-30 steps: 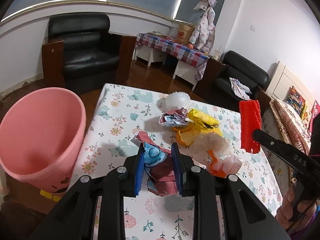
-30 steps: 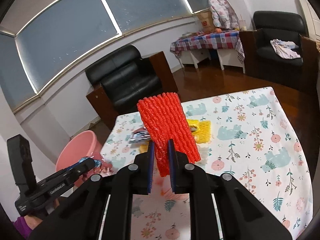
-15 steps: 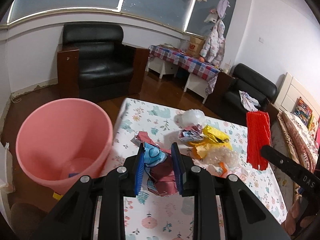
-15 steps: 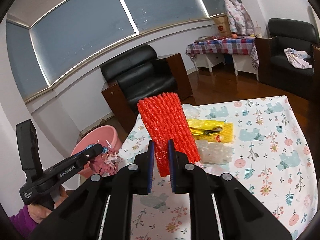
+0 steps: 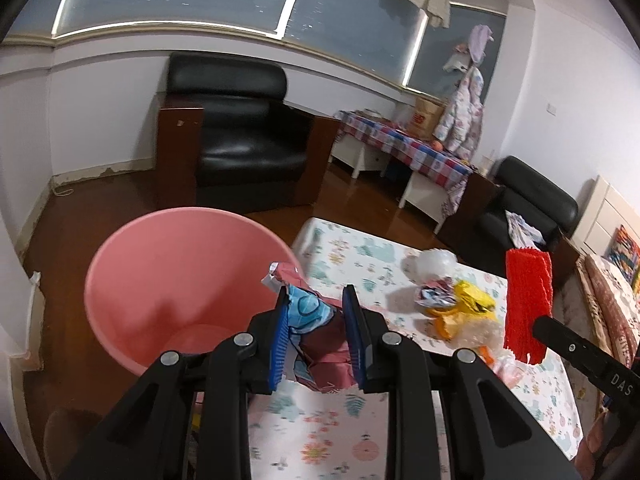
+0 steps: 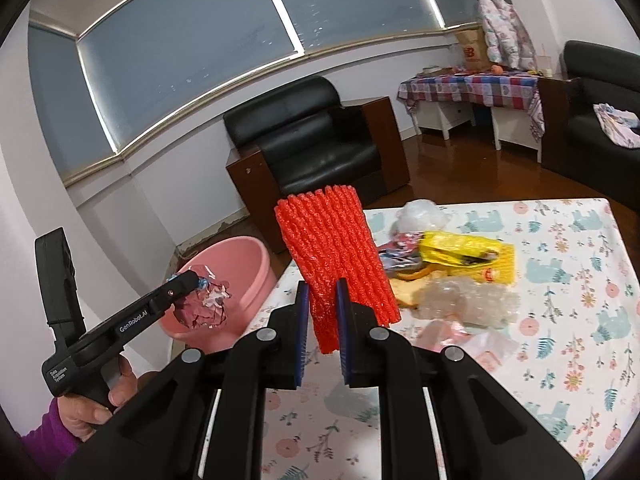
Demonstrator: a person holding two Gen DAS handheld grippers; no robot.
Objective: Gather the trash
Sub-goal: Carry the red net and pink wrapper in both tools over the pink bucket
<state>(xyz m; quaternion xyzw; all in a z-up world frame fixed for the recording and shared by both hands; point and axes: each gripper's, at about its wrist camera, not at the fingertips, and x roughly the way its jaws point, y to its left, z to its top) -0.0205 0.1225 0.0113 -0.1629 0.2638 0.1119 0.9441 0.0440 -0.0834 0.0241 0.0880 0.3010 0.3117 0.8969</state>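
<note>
My left gripper [image 5: 315,300] is shut on a crumpled blue and maroon wrapper [image 5: 316,332], held at the near rim of the pink bin [image 5: 160,276]. From the right wrist view the same left gripper [image 6: 192,280] holds the wrapper [image 6: 204,306] in front of the bin [image 6: 236,264]. My right gripper [image 6: 322,288] is shut on a red foam net [image 6: 332,248], raised above the table; the red net [image 5: 526,300] also shows at the right of the left wrist view. More trash lies on the table: a yellow bag [image 6: 460,248], a clear plastic wad [image 6: 468,300] and a white plastic ball [image 5: 434,261].
The table carries a floral cloth [image 6: 568,320]; the bin stands on the wooden floor off its left end. A black armchair [image 5: 240,148] sits behind the bin. A checked side table [image 5: 408,152] and another black chair [image 5: 528,196] stand further back. A hand in a purple sleeve [image 6: 48,436] holds the left gripper.
Both grippers have swung left toward the pink bin, each keeping its grip. The wrapper now sits at the bin's rim instead of over the table, and the red net has followed.
</note>
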